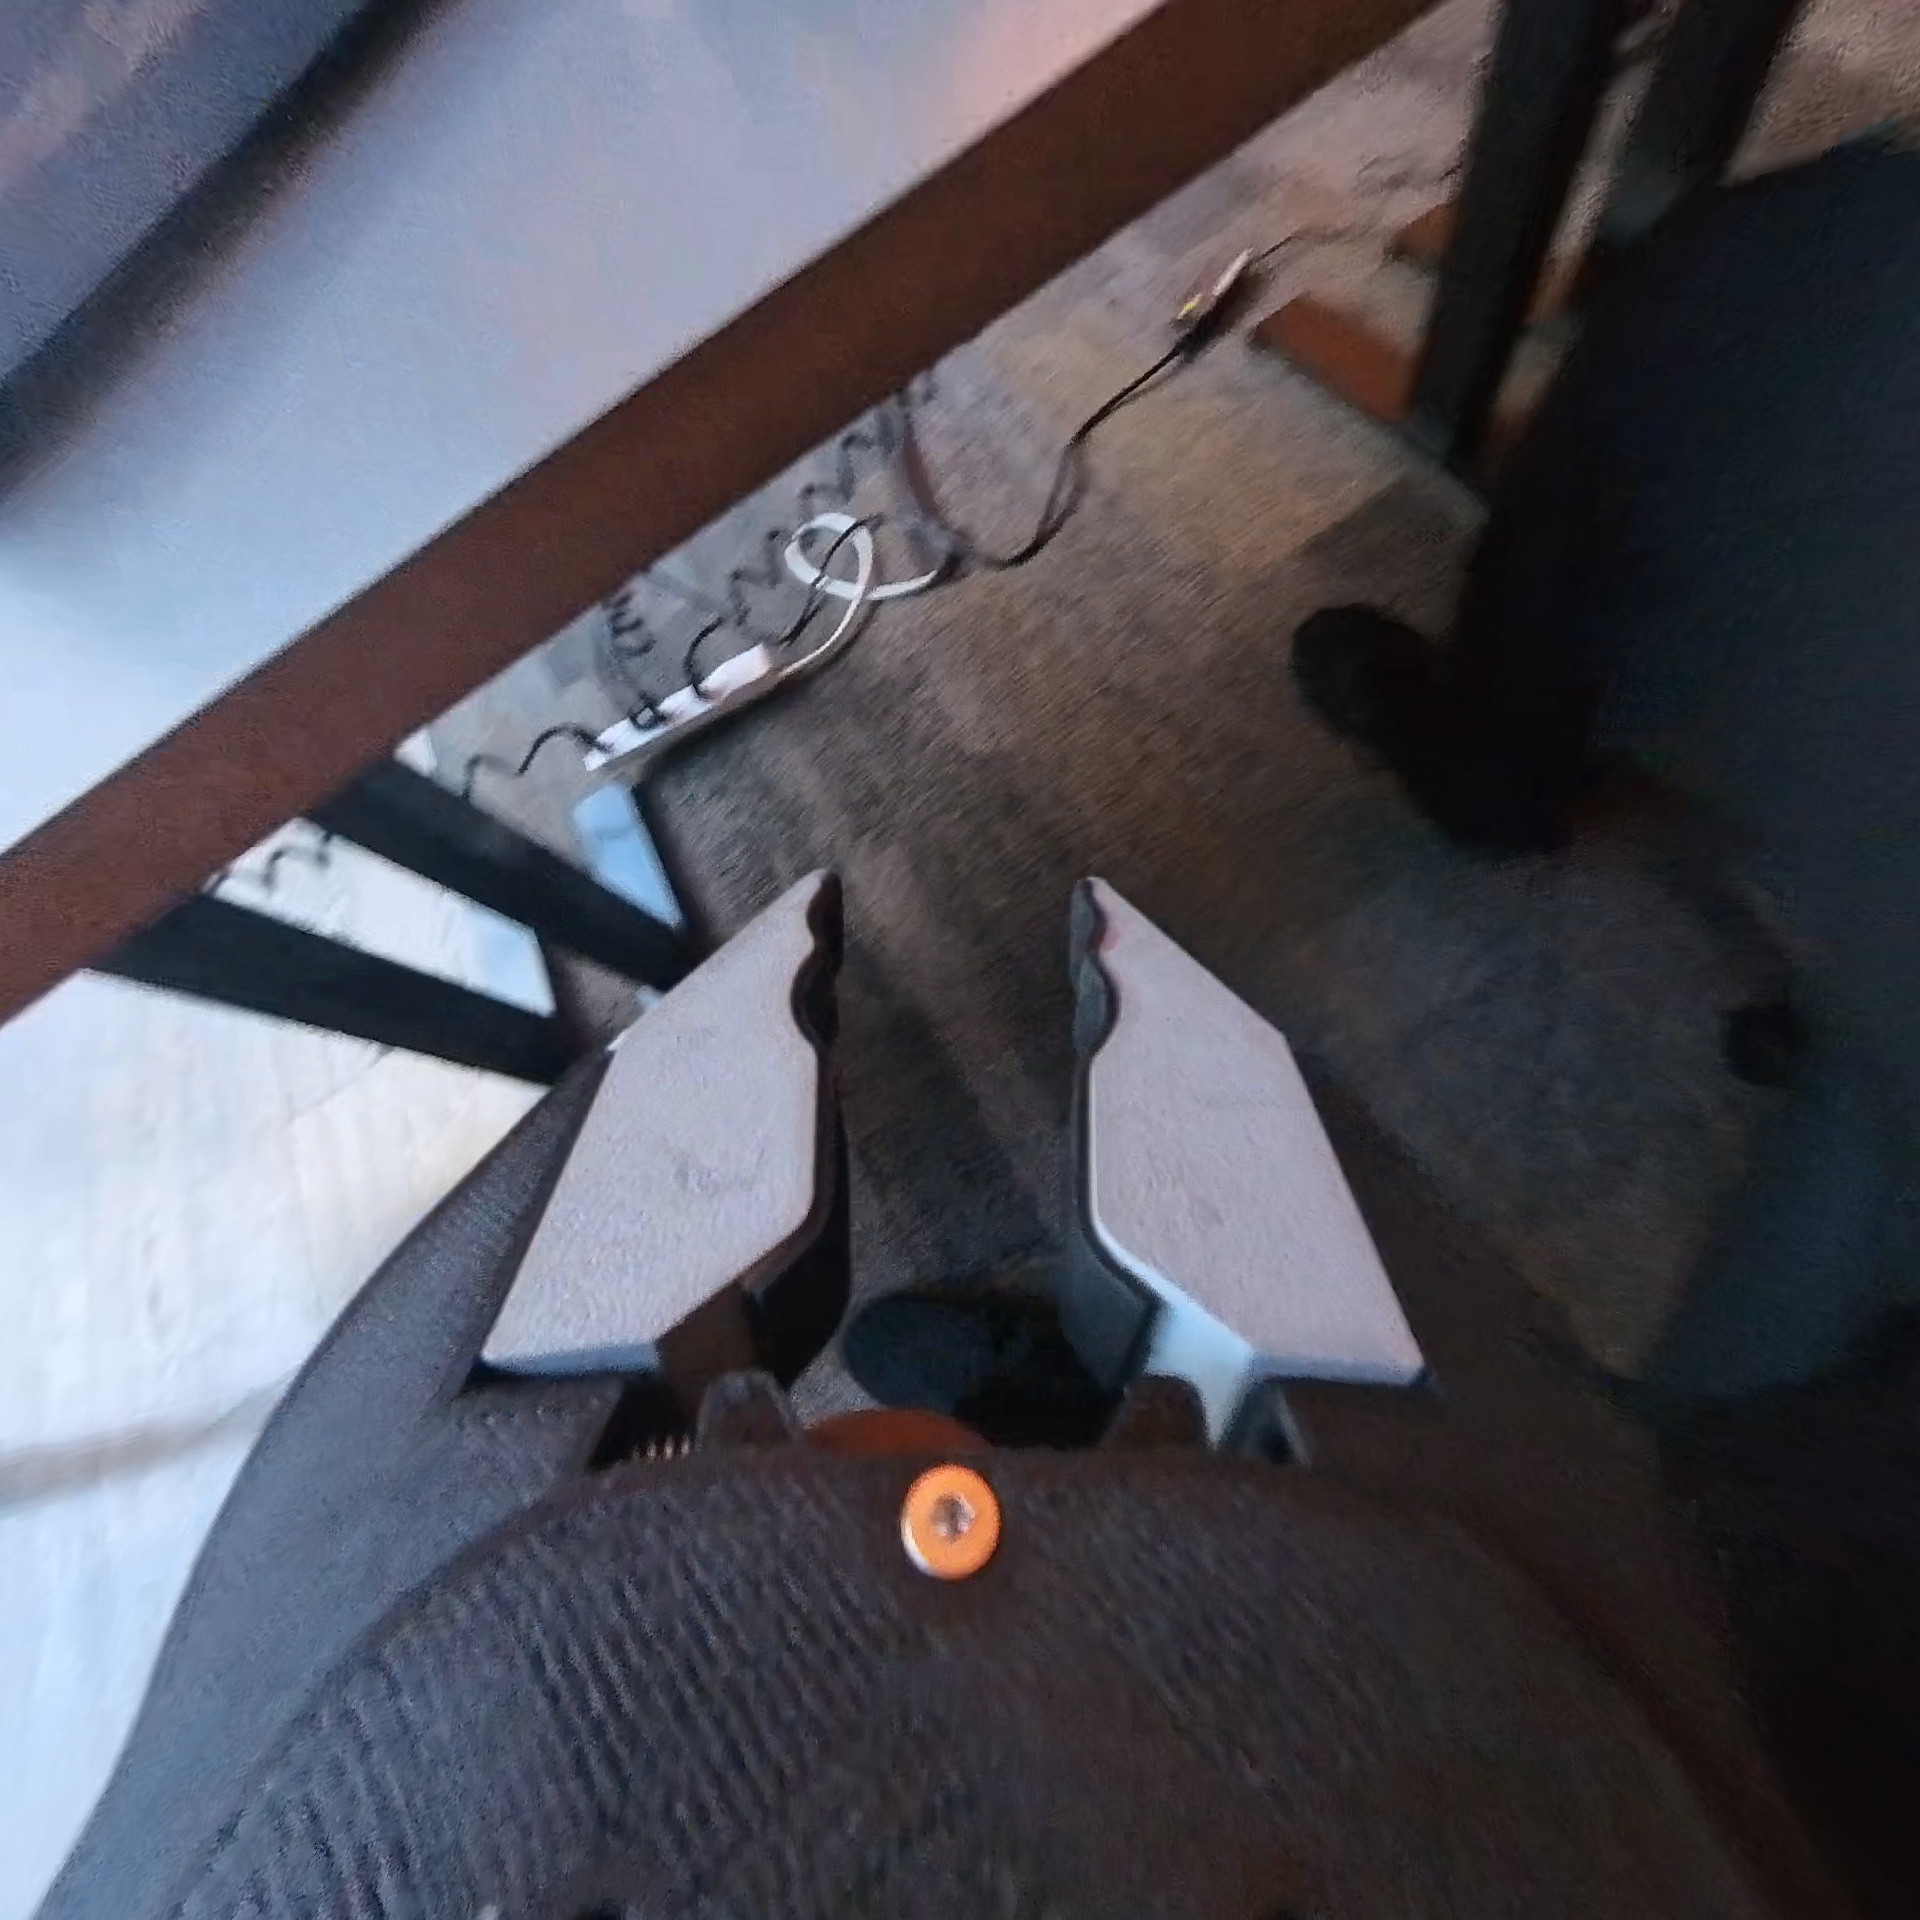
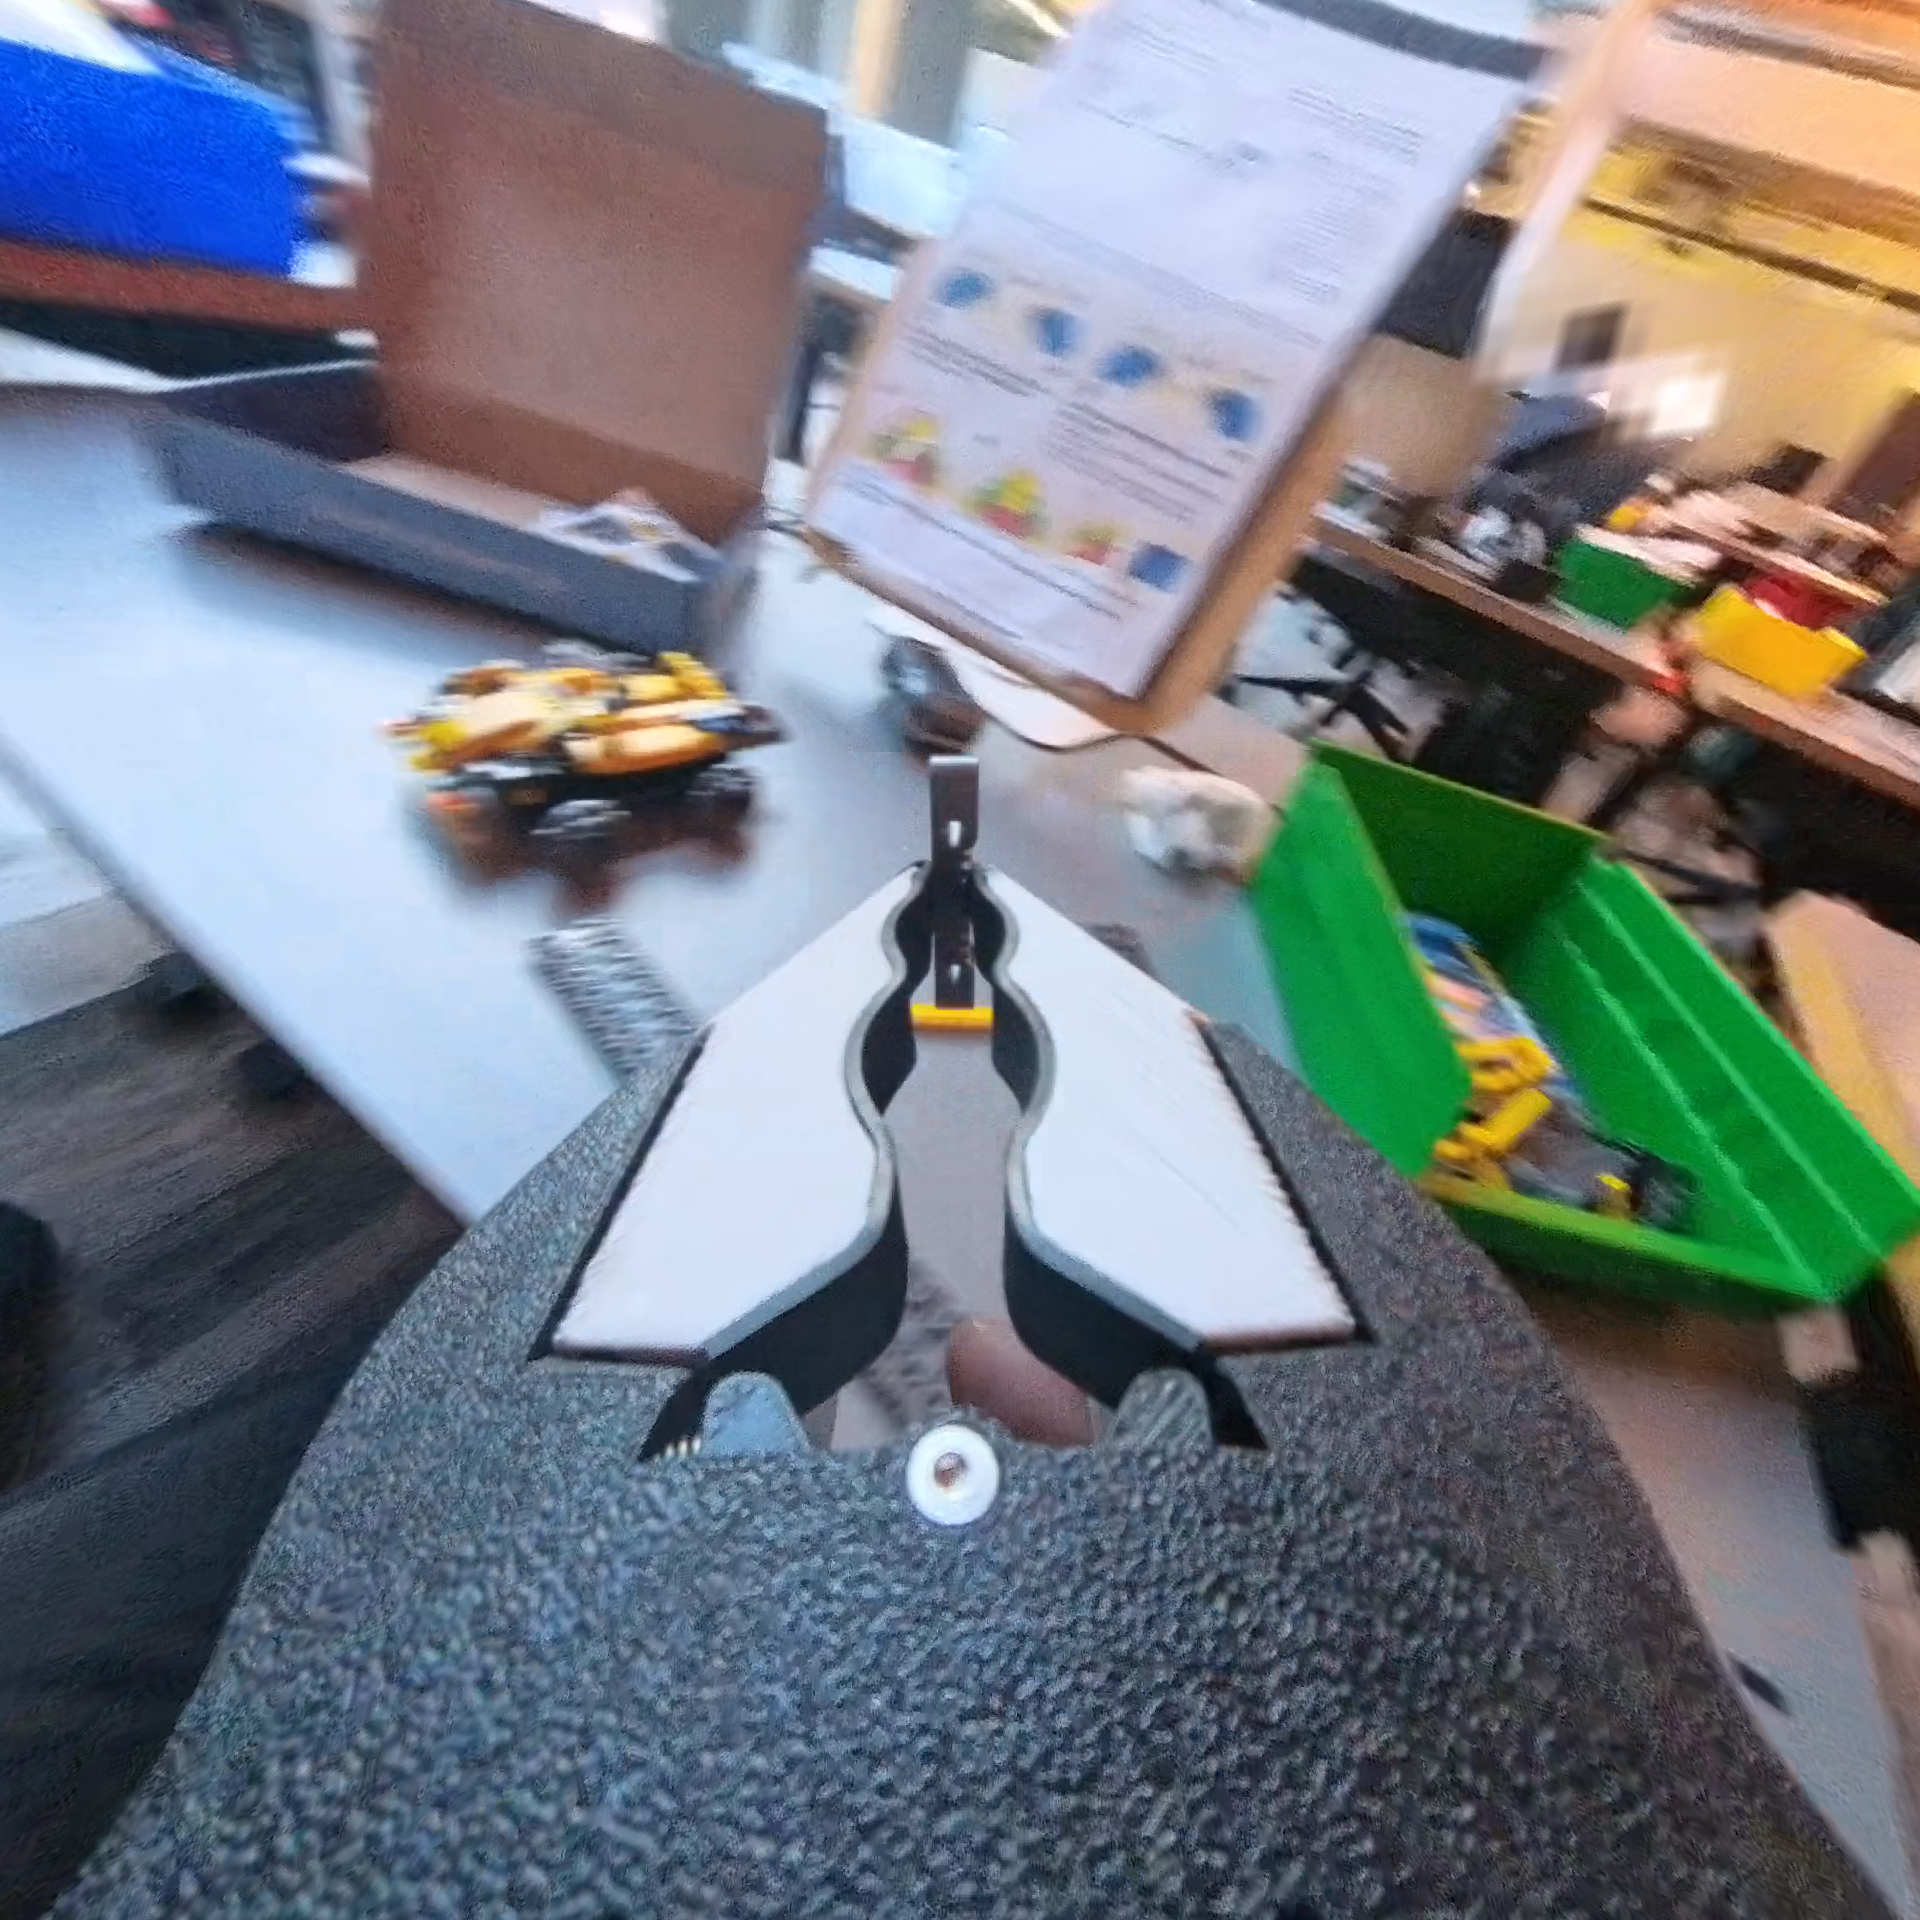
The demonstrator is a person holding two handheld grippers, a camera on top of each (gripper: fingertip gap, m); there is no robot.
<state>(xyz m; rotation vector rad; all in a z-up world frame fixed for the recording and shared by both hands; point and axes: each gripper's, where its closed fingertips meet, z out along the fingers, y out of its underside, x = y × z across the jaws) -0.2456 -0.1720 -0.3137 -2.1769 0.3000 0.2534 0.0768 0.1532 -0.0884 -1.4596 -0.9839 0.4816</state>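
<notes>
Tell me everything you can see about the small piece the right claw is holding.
The dark grey brick piece is slim and looks like plastic, with a small light notch on its face. It stands upright, pinched between the tips of the right claw, its squared top poking above them. A short yellow bar sits at its lower end. Nothing else touches it.

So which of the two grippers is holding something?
The right gripper. Its fingers are pinched shut on a thin dark grey toy-brick piece with a small yellow end, while the left gripper is open and empty above the carpet.

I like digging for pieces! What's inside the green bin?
The green bin holds a blurry heap of yellow, blue and dark building pieces. Its near wall hides the rest, so deeper contents can't be seen.
</notes>
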